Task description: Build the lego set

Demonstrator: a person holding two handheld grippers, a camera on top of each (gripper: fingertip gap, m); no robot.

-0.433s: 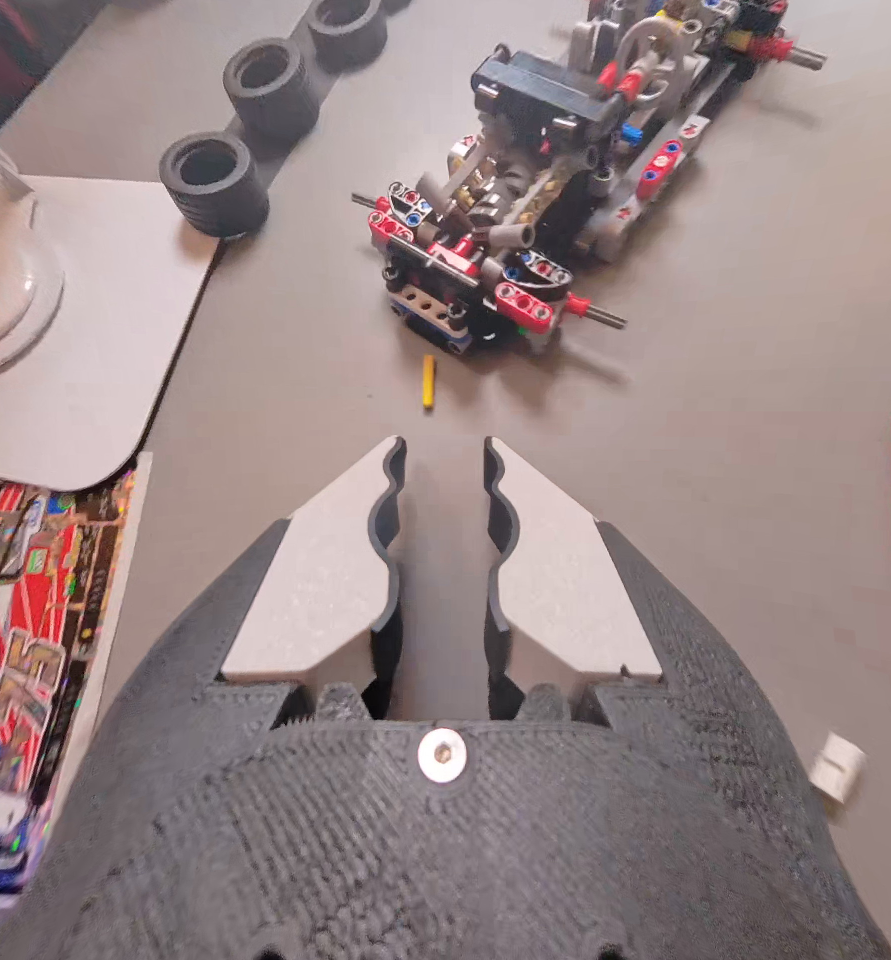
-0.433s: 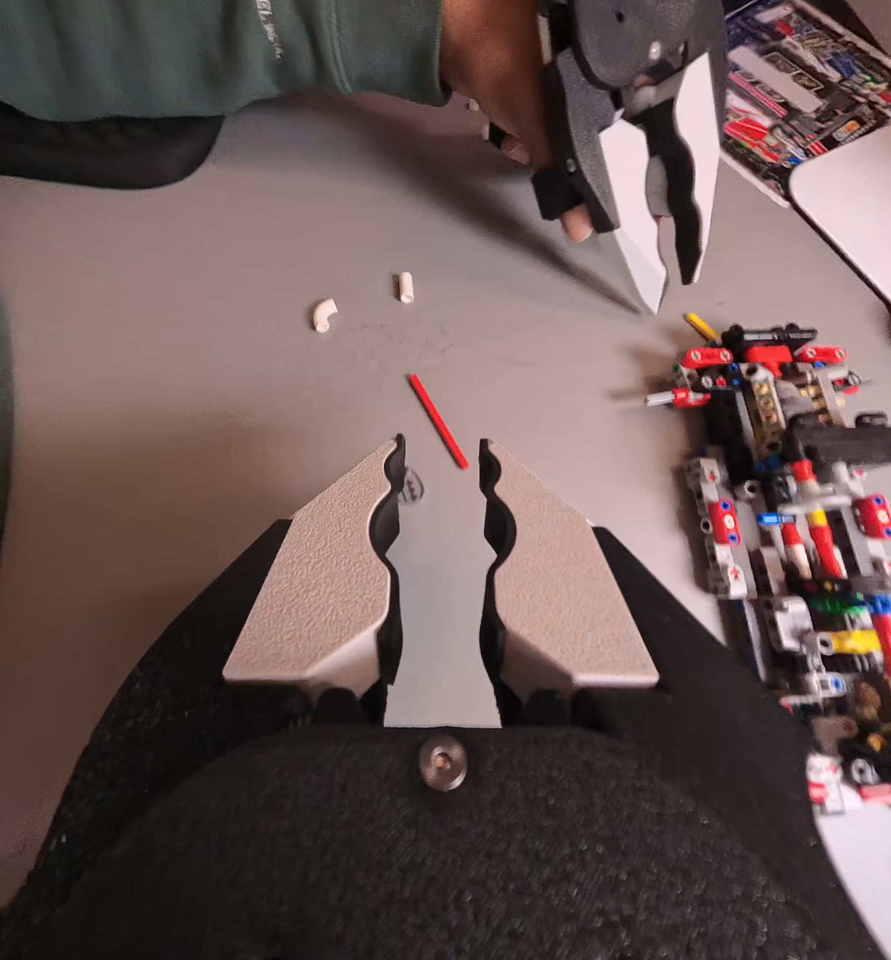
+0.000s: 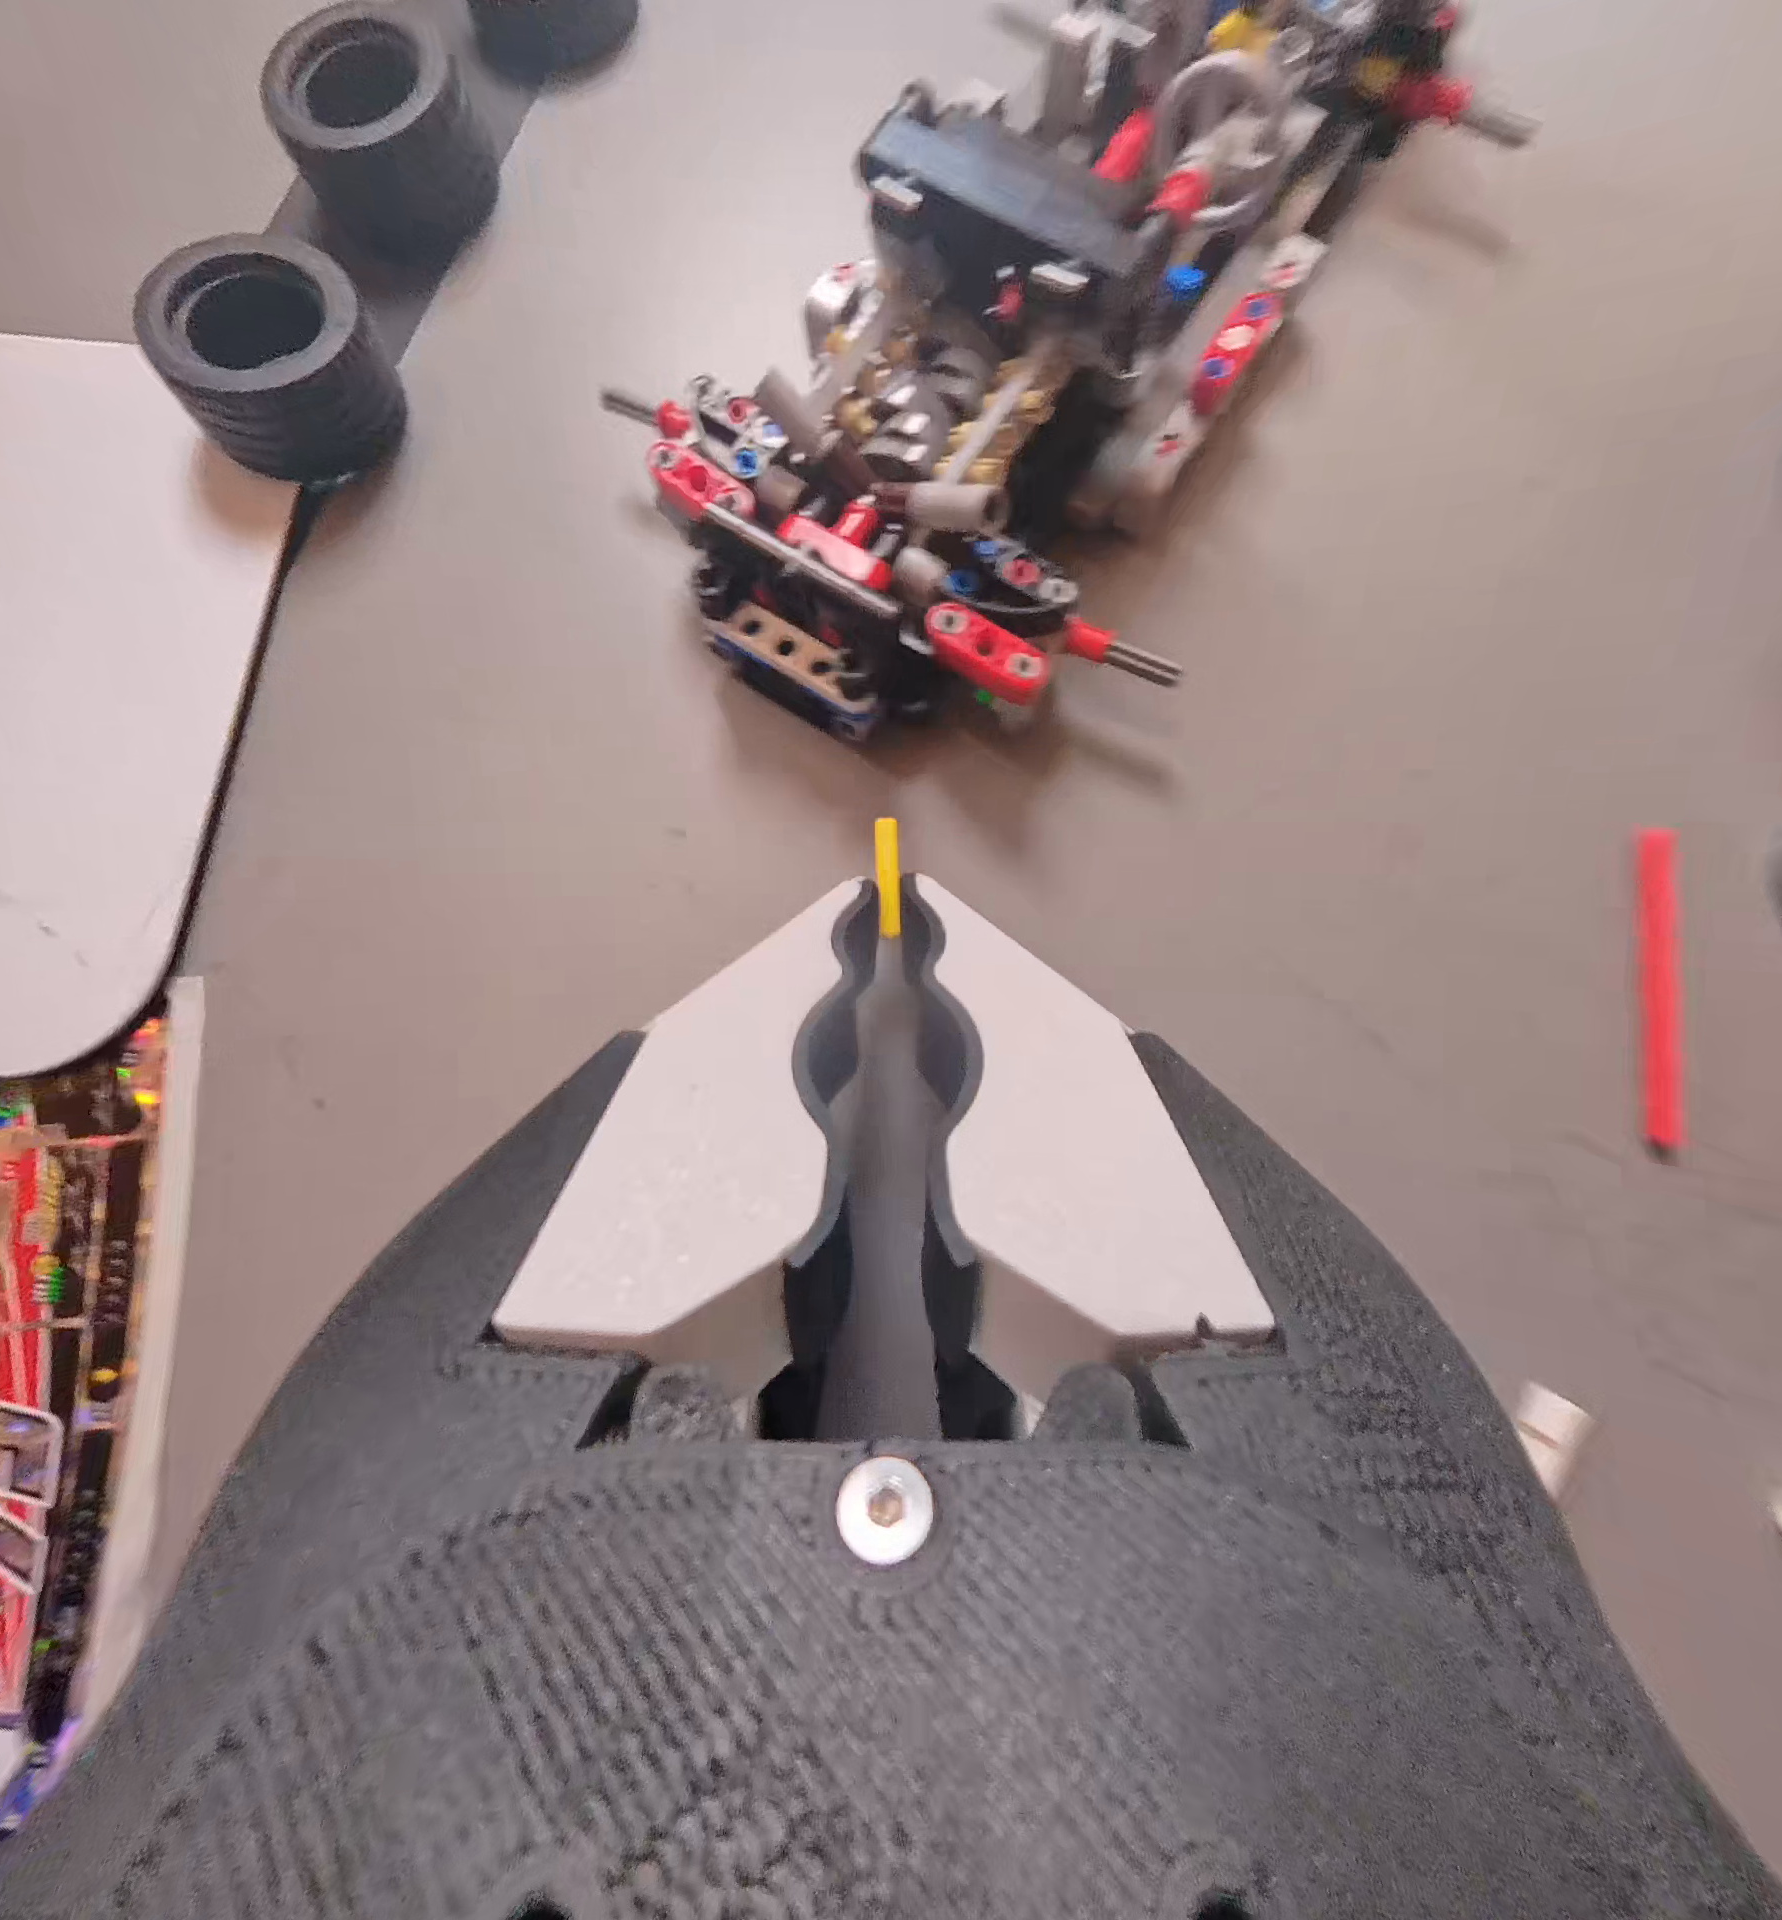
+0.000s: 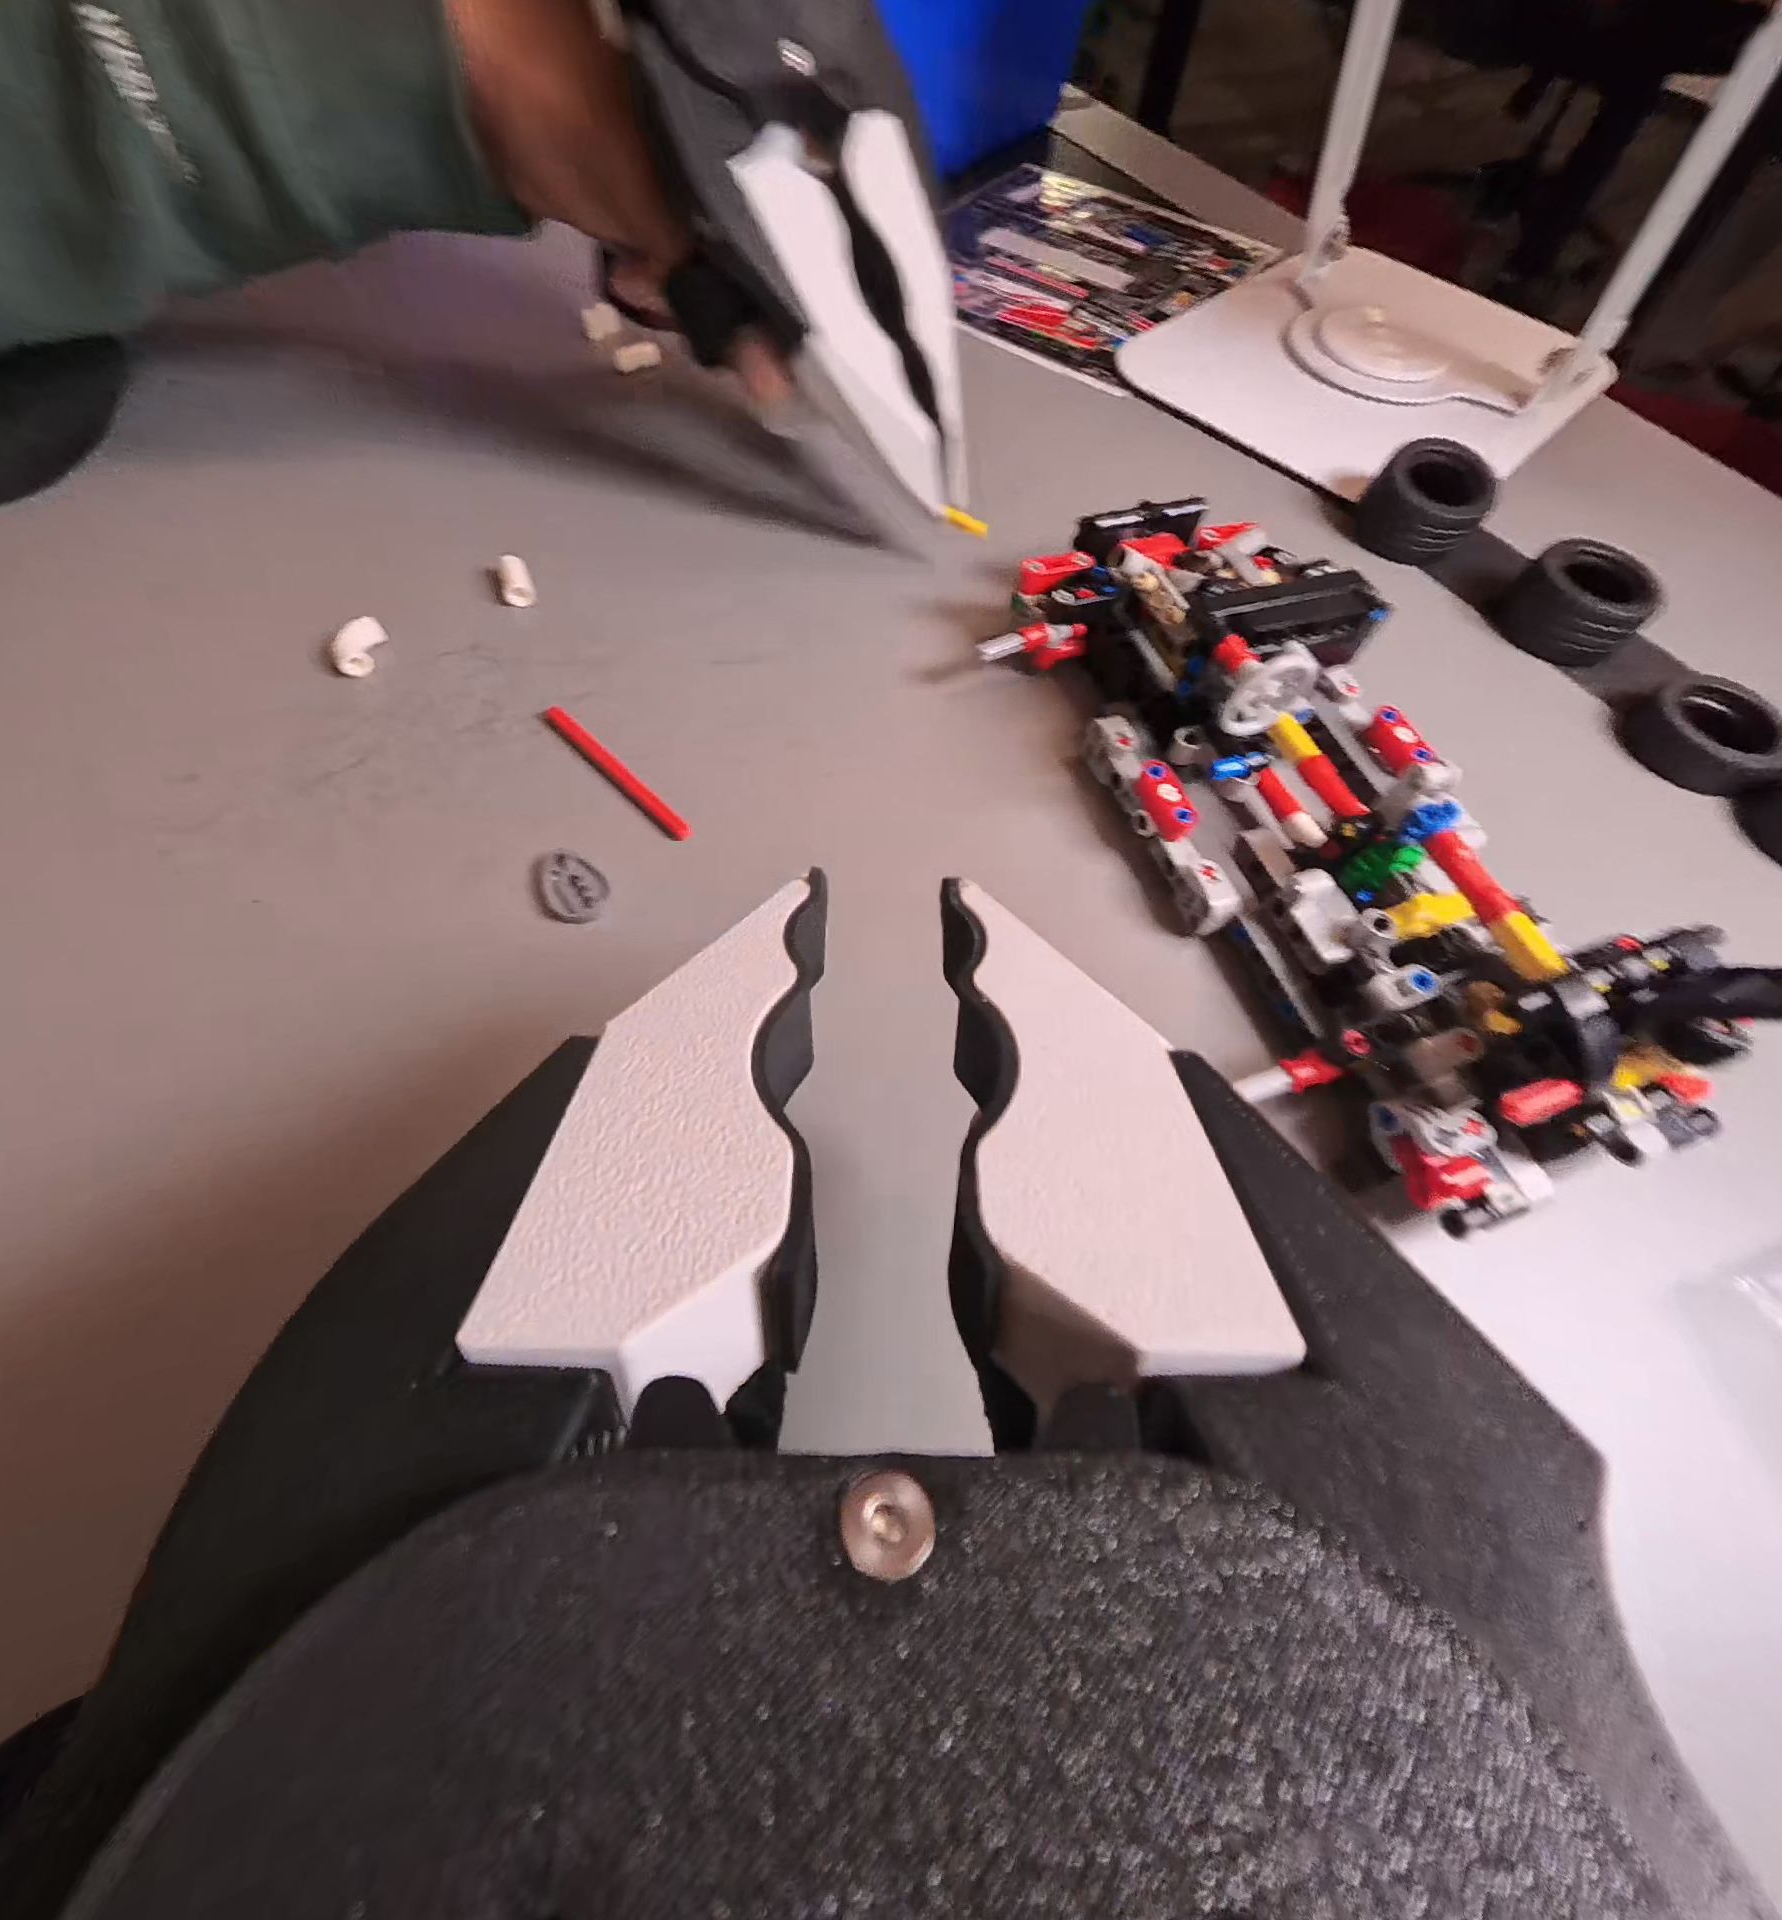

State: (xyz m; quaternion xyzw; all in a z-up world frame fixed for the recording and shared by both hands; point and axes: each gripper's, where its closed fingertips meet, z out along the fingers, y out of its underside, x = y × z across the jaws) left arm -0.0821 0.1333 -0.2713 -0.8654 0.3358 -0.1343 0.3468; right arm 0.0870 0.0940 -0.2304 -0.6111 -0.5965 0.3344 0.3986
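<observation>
My left gripper (image 3: 885,888) is shut on a short yellow pin (image 3: 885,868), pinched at the very fingertips just above the grey table, in front of a brick-built car chassis (image 3: 970,468). The right wrist view shows that gripper (image 4: 944,488) held by a hand, with the yellow pin (image 4: 965,520) at its tips. My right gripper (image 4: 882,894) is open and empty above the table. A red axle (image 4: 617,771) and a grey disc (image 4: 570,885) lie just ahead to its left, and the chassis (image 4: 1282,779) is to its right.
Black tyres (image 3: 263,353) stand in a row by a white stand base (image 3: 56,675); they also show in the right wrist view (image 4: 1583,603). A printed booklet (image 3: 4,1351) lies at the left. Two small white pieces (image 4: 357,644) lie on the table. The red axle (image 3: 1659,987) lies right of my left gripper. My right fingertips sit around 20 cm from my left ones.
My left gripper moved forward to the yellow pin and shut on it. My right gripper stayed open, and its view tilted up and took in more of the table.
</observation>
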